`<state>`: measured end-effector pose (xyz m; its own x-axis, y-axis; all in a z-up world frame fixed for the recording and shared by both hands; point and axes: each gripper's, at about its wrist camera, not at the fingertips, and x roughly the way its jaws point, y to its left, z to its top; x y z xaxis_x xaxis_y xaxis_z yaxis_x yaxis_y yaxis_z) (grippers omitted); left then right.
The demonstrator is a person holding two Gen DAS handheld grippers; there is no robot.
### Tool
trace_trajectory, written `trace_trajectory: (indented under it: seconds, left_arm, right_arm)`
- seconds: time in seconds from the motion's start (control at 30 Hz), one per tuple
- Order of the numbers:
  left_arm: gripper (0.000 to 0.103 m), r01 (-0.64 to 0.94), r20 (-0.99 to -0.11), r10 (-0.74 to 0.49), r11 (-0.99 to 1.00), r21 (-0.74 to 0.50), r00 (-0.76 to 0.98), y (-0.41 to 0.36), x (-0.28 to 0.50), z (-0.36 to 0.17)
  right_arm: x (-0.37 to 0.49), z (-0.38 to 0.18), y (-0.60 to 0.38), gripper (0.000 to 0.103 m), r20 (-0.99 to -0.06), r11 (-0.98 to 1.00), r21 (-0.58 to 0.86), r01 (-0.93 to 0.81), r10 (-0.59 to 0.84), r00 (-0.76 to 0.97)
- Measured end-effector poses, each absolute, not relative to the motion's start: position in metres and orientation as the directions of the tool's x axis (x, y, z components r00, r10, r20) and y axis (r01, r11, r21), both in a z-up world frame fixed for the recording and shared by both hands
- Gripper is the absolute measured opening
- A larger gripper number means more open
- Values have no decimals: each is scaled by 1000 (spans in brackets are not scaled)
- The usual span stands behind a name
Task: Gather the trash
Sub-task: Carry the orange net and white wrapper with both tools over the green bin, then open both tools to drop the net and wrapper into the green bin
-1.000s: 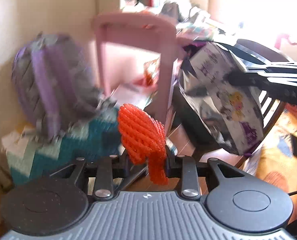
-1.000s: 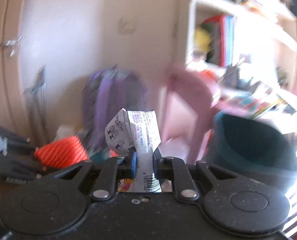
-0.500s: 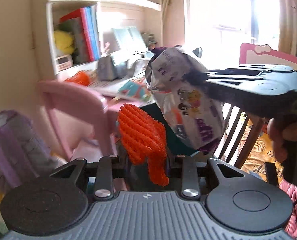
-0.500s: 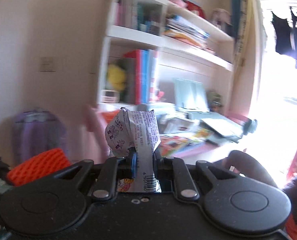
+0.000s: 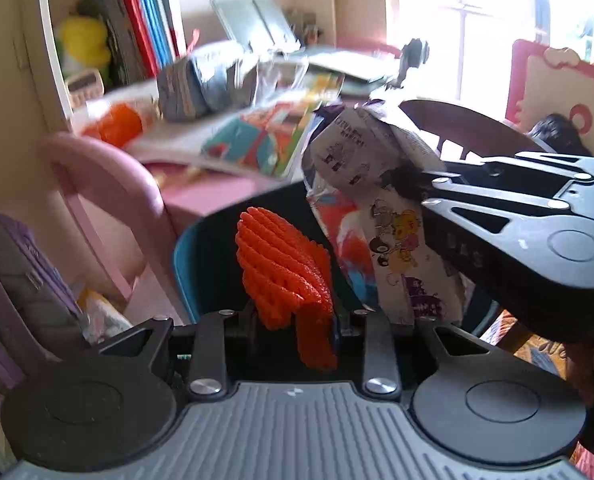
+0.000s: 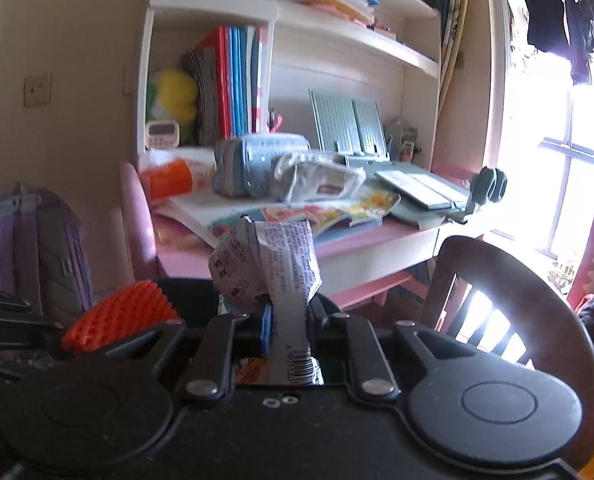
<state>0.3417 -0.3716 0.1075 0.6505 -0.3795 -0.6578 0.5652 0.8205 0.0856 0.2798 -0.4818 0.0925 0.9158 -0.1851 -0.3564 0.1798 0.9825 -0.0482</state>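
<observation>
While the left gripper is nearly closed and grips an orange foam net, the right gripper has a crumpled wrapper between its fingers and its jaws are opening. Both pieces are in the air over a dark bin with a teal rim, which stands near a pink desk. At the far left leans a purple backpack
</observation>
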Motion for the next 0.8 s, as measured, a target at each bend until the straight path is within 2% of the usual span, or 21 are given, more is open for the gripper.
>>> trace_trajectory:
  seconds: [0.1, 0.17, 0.33, 0.37, 0.43, 0.5, 0.8]
  left_arm:
    - [30, 557, -701, -349, 827, 82, 622, -376, 354, 92]
    - [30, 552, -716, -320, 827, 109, 621, -380, 354, 85]
    - [31, 569, -737, -293, 809, 148, 609, -388, 357, 75]
    - [33, 572, -740, -292, 807, 150, 606, -389, 357, 74]
    - [58, 577, -736, -294, 801, 158, 610, -390, 354, 73]
    - [68, 584, -720, -303, 793, 173, 625, -391, 349, 74]
    - [69, 583, -695, -333, 798, 153, 638, -372, 331, 93]
  right_arm:
    - [286, 86, -485, 21, -394, 984, -47, 172, -177, 902]
    - [289, 81, -485, 21, -410, 984, -49, 172, -177, 895]
    - [290, 76, -487, 30, -432, 983, -38, 179, -178, 884]
    - [289, 76, -488, 33, -434, 983, -33, 181, -177, 883]
    - [287, 77, -491, 35, -438, 984, -17, 178, -167, 883]
    - [283, 78, -492, 36, -443, 984, -6, 176, -160, 882]
    - [253, 96, -487, 40, -433, 989, 3, 148, -132, 892]
